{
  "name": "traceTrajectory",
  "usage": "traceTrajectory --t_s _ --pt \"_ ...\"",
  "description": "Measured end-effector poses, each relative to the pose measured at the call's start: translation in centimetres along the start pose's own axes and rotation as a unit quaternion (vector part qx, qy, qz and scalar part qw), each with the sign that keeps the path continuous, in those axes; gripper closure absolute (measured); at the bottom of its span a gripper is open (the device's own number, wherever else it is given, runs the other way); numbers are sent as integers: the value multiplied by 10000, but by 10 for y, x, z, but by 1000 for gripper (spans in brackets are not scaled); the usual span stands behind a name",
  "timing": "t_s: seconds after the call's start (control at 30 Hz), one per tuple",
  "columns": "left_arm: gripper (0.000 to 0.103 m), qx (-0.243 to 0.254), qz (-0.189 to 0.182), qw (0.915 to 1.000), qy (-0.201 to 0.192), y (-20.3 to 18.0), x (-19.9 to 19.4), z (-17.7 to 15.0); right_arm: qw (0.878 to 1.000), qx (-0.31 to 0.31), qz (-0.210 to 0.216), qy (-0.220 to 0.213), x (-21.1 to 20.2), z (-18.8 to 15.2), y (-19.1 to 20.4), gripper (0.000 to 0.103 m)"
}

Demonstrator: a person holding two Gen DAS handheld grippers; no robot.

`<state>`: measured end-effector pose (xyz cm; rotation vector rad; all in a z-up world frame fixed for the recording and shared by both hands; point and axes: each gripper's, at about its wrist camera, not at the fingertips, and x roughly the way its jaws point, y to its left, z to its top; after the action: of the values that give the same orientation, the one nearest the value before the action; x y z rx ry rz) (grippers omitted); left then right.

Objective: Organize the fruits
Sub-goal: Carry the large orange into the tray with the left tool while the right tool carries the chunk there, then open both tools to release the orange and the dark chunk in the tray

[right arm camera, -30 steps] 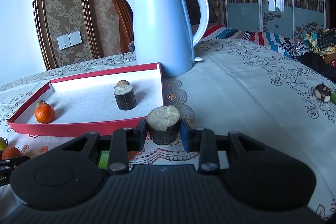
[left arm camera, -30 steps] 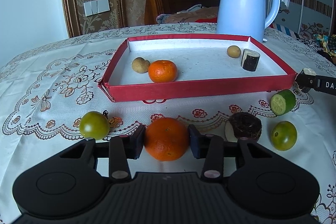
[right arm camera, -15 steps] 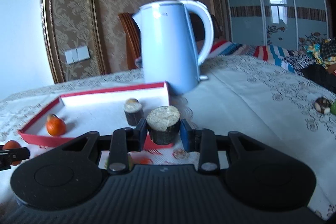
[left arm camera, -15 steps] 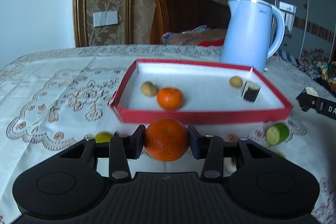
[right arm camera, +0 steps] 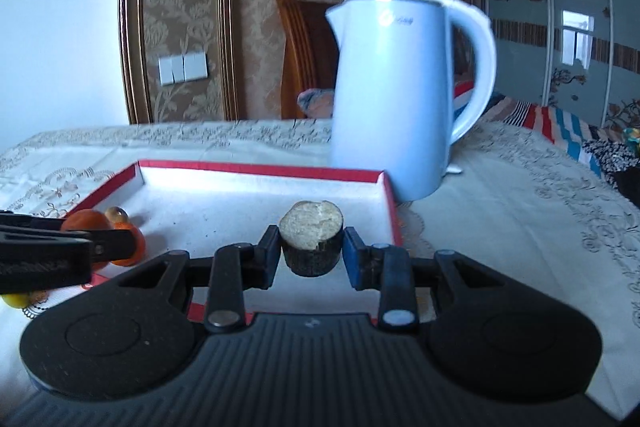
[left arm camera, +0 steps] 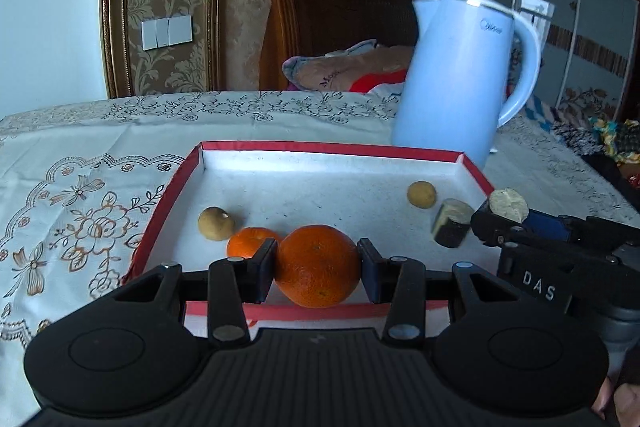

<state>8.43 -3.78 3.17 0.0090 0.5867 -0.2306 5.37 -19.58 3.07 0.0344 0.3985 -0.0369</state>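
Note:
My left gripper (left arm camera: 317,269) is shut on a large orange (left arm camera: 317,265), held above the near edge of the red-rimmed white tray (left arm camera: 328,148). Inside the tray lie a smaller orange (left arm camera: 248,241), two small tan fruits (left arm camera: 215,223) (left arm camera: 421,193) and a dark-skinned cut piece (left arm camera: 451,223). My right gripper (right arm camera: 311,251) is shut on another dark-skinned cut piece (right arm camera: 311,242) with a pale top, over the tray's (right arm camera: 260,169) right part. In the left wrist view the right gripper (left arm camera: 506,215) shows at the tray's right edge.
A pale blue kettle (left arm camera: 456,83) stands just behind the tray's far right corner. The floral tablecloth (left arm camera: 80,195) stretches out to the left. A wooden chair back (left arm camera: 320,27) rises behind the table. Small fruit (right arm camera: 16,299) lies on the cloth left of the tray.
Both grippers have lifted their fruit off the cloth and carried it forward over the tray, which now looks closer. The loose fruits on the cloth have dropped out of the left view.

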Motion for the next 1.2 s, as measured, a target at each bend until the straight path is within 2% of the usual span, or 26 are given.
traceTrajectory --t_s 0.17,0.3,0.53,0.93,1.13,1.2 --pt "60 -100 3 9998 194 2 25 0 9992 -106 196 324 21 -3 10 72" --pt "60 105 115 9999 13 -4 30 0 9983 -136 179 538 34 -7 14 72" --pt "60 84 258 9996 -113 -6 44 13 9967 -88 102 804 59 -4 16 72" --pt "60 146 492 9985 -183 -13 72 25 9965 115 -113 818 78 6 10 72" --pt "60 265 513 9981 -204 -15 75 23 9964 169 -117 828 80 6 8 72" --pt "57 281 490 9982 -205 -15 74 23 9964 139 -133 824 79 5 9 72"
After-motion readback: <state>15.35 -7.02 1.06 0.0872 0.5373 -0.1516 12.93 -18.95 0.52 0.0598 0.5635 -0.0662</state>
